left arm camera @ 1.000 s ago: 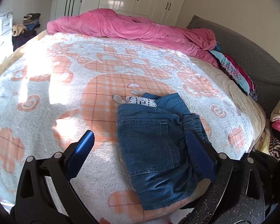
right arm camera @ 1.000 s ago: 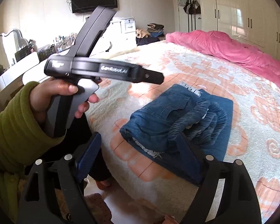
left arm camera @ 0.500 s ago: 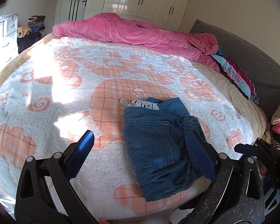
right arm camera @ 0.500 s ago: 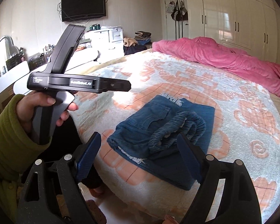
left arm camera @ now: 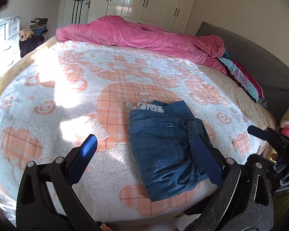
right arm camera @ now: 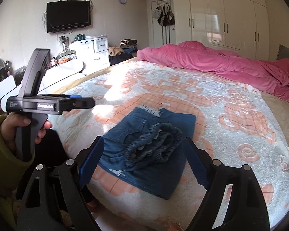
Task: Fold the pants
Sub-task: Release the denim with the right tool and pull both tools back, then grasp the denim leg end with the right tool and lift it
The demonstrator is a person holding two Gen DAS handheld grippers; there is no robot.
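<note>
On the bed's near edge, folded denim pants lie untouched.
Both claws hang above them with fingers spread wide, grasping nothing: the left claw and the right claw. A pink duvet is bunched along the far side of the patterned bed.

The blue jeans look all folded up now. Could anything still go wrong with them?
Maybe. The folded blue denim pants lie close to the near edge of the bed's peach-and-white fleece blanket, so a bump could slide them off. The bunched elastic waistband sits loosely on top and might flop open. Both the left gripper and the right gripper are open and hold nothing, so nothing pins the fold.
</note>
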